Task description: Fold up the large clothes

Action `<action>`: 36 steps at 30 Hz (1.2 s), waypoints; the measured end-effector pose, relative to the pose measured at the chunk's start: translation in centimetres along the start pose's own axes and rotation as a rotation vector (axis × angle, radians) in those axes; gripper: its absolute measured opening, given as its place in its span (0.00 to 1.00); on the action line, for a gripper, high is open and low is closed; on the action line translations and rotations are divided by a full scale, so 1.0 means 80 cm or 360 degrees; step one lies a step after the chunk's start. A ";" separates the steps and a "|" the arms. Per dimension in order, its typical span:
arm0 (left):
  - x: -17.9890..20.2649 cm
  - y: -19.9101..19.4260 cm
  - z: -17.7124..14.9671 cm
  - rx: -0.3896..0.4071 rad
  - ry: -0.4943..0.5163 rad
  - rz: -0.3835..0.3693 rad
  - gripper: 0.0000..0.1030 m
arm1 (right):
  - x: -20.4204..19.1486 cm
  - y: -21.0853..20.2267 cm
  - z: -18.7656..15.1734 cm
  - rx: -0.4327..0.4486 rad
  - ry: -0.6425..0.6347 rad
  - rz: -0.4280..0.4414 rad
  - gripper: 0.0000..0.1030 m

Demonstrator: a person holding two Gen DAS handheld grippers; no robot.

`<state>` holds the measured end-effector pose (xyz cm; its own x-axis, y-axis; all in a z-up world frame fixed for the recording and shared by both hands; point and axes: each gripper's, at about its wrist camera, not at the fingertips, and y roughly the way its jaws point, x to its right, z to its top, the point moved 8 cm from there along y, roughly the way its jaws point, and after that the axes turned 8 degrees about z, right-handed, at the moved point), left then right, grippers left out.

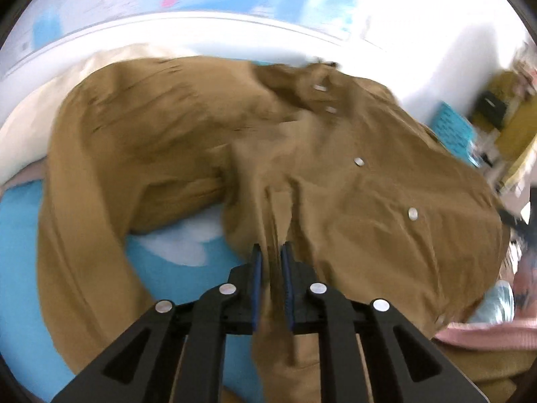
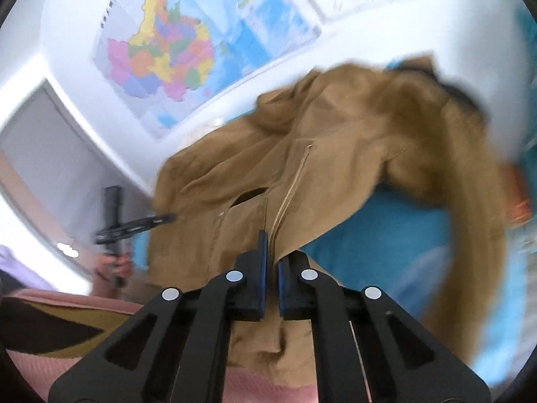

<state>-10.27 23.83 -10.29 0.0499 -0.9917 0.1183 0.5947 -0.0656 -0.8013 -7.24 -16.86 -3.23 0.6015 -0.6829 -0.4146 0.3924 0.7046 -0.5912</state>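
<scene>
1. The black two-finger left gripper (image 1: pixel 271 252), with blue pads, is clenched on a pinched ridge of the large tan cotton button-front jacket (image 1: pixel 302 174). The bite looks thin, so a hard pull could likely slip the cloth free.
2. The jacket's long tan sleeve (image 1: pixel 77 235) trails off to the left. It could drag or tuck under and spoil the fold.
3. The black right gripper (image 2: pixel 271 252) is clamped on the jacket's hem edge beside a pale seam. Uneven pulls between the two hands would probably skew the garment.
4. The jacket lies partly on a bright blue bedsheet (image 1: pixel 20 268) with white patches, and looks partly lifted in the blurred right view.
5. Behind hang a coloured wall map (image 2: pixel 161 53) and white walls, with cluttered shelves at far right.
</scene>
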 end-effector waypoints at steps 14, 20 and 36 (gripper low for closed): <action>-0.031 0.009 -0.002 -0.0049 0.0019 0.0333 0.46 | 0.086 0.040 -0.027 0.0057 0.0324 0.0230 0.67; 0.013 0.039 -0.002 -0.0109 0.0096 0.0186 0.73 | 0.138 0.095 -0.028 0.0056 0.0615 0.0376 0.46; 0.031 0.003 0.038 0.0108 0.0126 0.0331 0.76 | 0.125 0.021 0.028 0.0151 0.0035 -0.0404 0.74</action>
<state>-7.56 21.72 -8.38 0.1154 -0.9889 -0.0941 0.6311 0.1461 -0.7618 1.01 -22.11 -6.82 0.4606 -0.8433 -0.2770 0.5927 0.5245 -0.6112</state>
